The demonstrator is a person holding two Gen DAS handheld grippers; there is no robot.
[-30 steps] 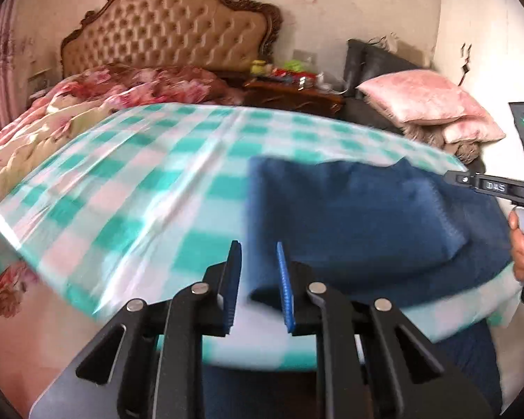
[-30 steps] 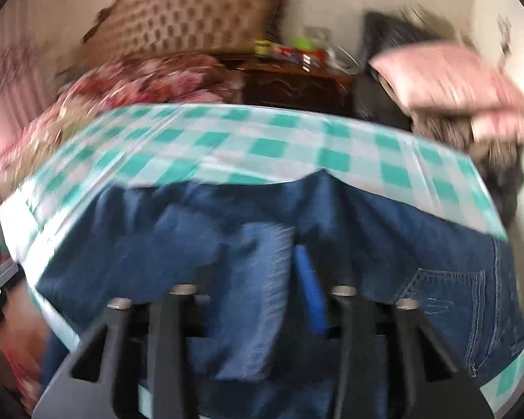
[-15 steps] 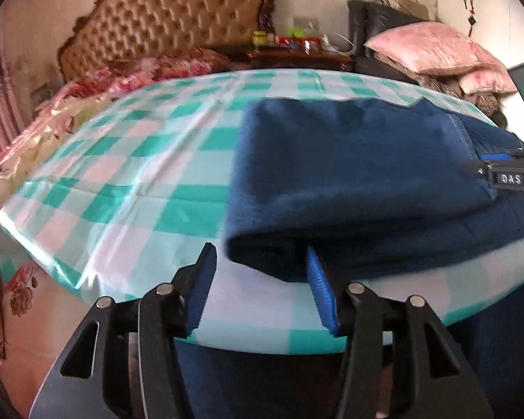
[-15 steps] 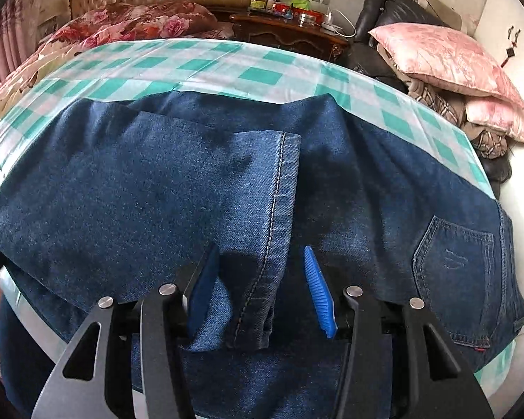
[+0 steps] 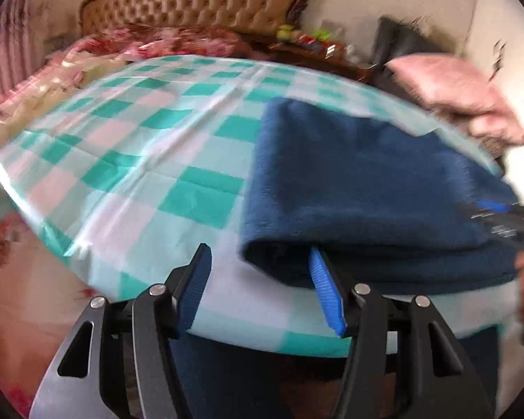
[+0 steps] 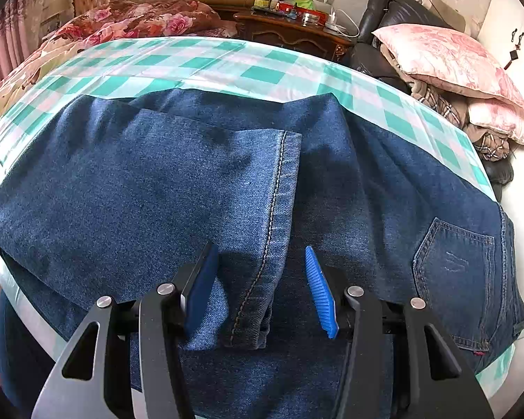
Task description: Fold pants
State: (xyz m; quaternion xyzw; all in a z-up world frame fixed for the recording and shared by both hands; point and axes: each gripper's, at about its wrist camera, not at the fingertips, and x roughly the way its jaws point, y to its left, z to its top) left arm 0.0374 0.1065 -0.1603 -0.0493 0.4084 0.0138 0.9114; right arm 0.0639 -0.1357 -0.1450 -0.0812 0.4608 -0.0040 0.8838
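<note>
The folded dark-blue denim pants (image 6: 227,188) lie on the worktop's teal-and-white checked plastic cloth (image 5: 150,160), with the left claw (image 5: 262,293) spread wide and empty at their six-o'clock fold corner, and the right claw (image 6: 262,289) wide apart, straddling the stitched hem unclamped.

free: checked cloth (image 5: 150,160) left of folded jeans (image 5: 366,188) | blocked: pillows (image 6: 450,63) (far right)
</note>
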